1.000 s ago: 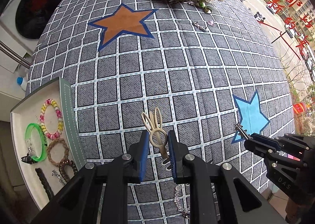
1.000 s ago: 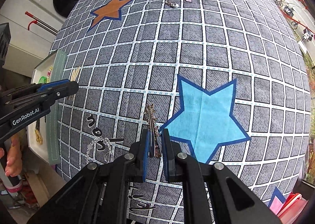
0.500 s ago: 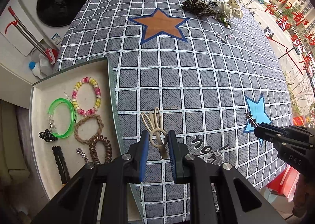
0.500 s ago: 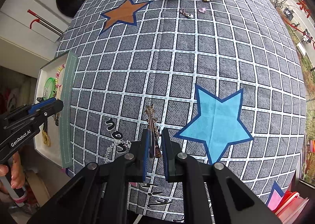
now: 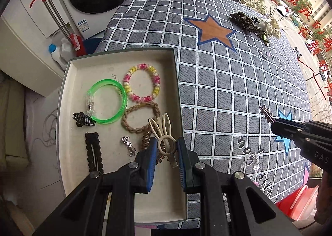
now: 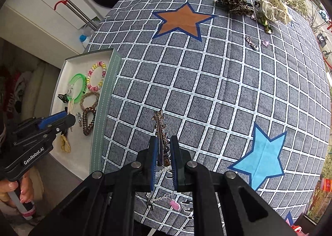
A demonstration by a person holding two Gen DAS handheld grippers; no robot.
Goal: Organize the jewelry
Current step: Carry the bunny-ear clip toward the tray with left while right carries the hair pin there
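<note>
bunny clip (image 5: 164, 138) clamped in our left gripper (image 5: 166, 154), hanging over the tray (image 5: 66, 82); star clip (image 6: 160, 132) pinched in our right gripper (image 6: 162, 153), tray lying off to its left.

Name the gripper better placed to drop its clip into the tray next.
Left. The left gripper holds the bunny clip over the tray; the right gripper holds the star clip over the tablecloth.

The right claw (image 6: 162, 154) pinches a star-studded metal hair clip (image 6: 160, 130) above the checked tablecloth (image 6: 207, 82).
</note>
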